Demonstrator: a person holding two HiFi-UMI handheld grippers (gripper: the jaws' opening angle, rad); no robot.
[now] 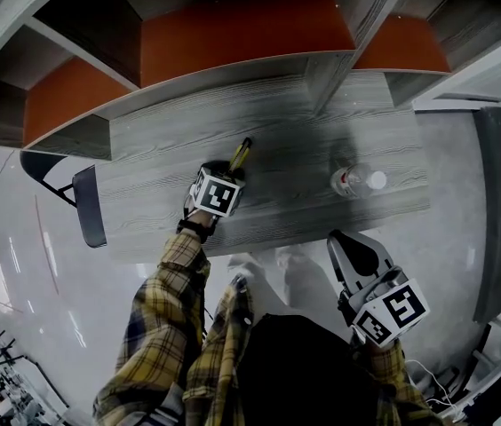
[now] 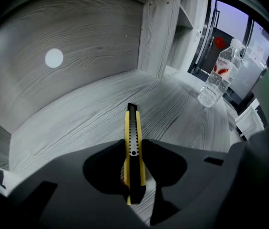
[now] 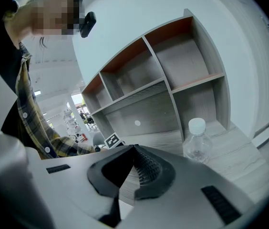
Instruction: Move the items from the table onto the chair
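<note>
A yellow utility knife [image 1: 242,153] with a black tip lies on the grey wooden table [image 1: 162,193]. My left gripper [image 1: 231,170] is shut on its near end. In the left gripper view the utility knife [image 2: 132,123] stands straight out from between the jaws of the left gripper [image 2: 134,152]. A clear water bottle [image 1: 350,181] with a white cap stands on the table's right part, and it also shows as the bottle [image 2: 219,75] and the bottle [image 3: 197,143]. My right gripper [image 1: 343,241] hangs off the table's near edge, and the right gripper [image 3: 134,150] is shut with nothing in it.
A dark chair [image 1: 88,206] stands on the glossy floor off the table's left end. Shelf compartments with orange backs [image 1: 242,29] rise behind the table. A grey upright panel [image 2: 157,30] divides the table's back. The person's plaid sleeve [image 1: 166,313] reaches to the left gripper.
</note>
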